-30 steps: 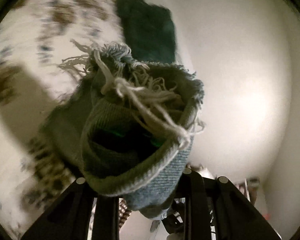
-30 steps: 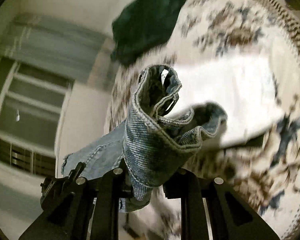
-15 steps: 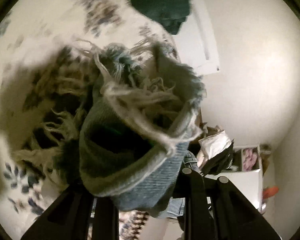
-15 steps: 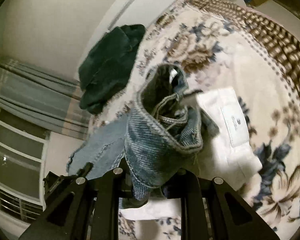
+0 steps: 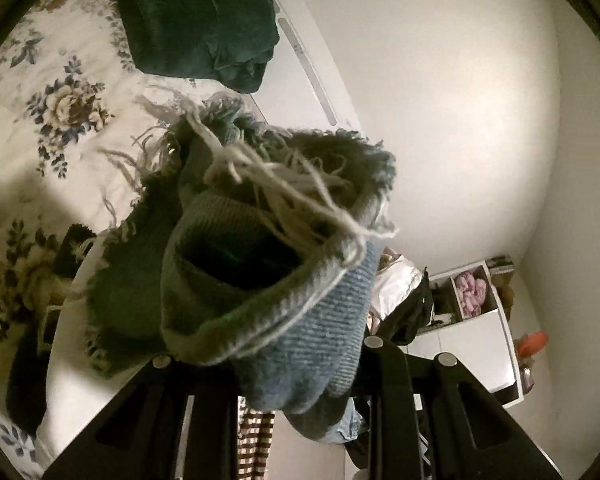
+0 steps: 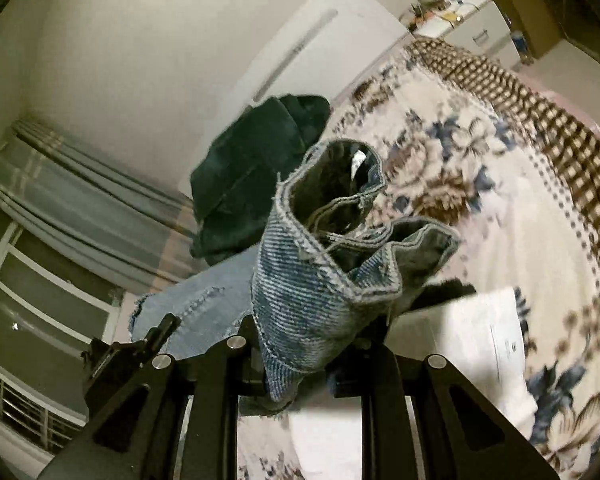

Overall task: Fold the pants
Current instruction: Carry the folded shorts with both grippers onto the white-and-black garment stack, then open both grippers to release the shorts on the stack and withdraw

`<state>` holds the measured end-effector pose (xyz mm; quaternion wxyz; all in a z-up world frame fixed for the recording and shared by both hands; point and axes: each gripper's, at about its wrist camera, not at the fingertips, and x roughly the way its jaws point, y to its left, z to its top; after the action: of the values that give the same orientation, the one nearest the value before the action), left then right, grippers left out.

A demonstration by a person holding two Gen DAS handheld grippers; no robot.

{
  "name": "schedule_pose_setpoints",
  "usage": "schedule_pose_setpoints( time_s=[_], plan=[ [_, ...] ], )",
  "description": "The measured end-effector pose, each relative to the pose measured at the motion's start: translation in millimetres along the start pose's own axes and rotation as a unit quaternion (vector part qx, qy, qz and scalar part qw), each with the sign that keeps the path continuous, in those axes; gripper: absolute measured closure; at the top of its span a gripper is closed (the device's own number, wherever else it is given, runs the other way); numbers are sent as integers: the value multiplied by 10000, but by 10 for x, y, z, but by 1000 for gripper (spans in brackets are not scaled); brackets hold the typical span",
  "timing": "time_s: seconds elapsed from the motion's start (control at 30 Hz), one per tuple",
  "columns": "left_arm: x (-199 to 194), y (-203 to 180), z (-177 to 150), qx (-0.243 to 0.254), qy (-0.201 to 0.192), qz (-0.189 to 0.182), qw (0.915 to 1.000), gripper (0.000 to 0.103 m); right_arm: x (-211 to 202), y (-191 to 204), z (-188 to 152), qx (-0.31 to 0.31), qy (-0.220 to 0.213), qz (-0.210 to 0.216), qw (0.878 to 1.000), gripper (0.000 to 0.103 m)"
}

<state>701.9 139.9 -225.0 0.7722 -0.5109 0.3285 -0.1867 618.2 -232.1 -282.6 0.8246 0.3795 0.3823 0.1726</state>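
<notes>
My left gripper [image 5: 266, 354] is shut on the frayed hem of the light blue jeans [image 5: 300, 320], with loose white threads [image 5: 284, 184] hanging over the bunched cloth. My right gripper [image 6: 300, 354] is shut on the stitched waistband end of the same jeans [image 6: 312, 292]; more of the denim [image 6: 196, 308] hangs to its left. Both ends are held up above a floral bedspread [image 5: 60, 104], which also shows in the right wrist view [image 6: 480, 184]. The fingertips are hidden by cloth in both views.
A dark green folded garment [image 5: 196, 20] lies at the bed's far end, also in the right wrist view [image 6: 252, 168]. A white folded garment [image 6: 484, 344] lies on the bed near the right gripper. A white headboard [image 6: 320, 40], curtains [image 6: 80, 208] and a shelf unit [image 5: 472, 320] surround the bed.
Both grippers have swung with the jeans still held: the bed has slid aside and the wall, headboard and shelf have come into view. The white garment now shows lower right.
</notes>
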Motion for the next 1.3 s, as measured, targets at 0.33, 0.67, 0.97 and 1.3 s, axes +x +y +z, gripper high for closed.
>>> schedule_pose_setpoints(
  time_s=[0.33, 0.67, 0.97, 1.3],
  plan=[
    [-121, 1281, -932, -581, 478, 1069, 9914, 83, 203, -863, -865, 366, 710, -545, 9953, 83],
    [-196, 1236, -1155, -365, 822, 1900, 9777, 72, 281, -1165, -1275, 367, 1157, -880, 9887, 72],
    [-179, 436, -1430, 1708, 1031, 3475, 9162, 17, 2, -740, -1402, -532, 1379, -1749, 9734, 12],
    [-456, -193, -1512, 2951, 679, 4064, 8621, 17, -712, 177, -1421, -2038, 242, -3549, 9121, 3]
  ],
)
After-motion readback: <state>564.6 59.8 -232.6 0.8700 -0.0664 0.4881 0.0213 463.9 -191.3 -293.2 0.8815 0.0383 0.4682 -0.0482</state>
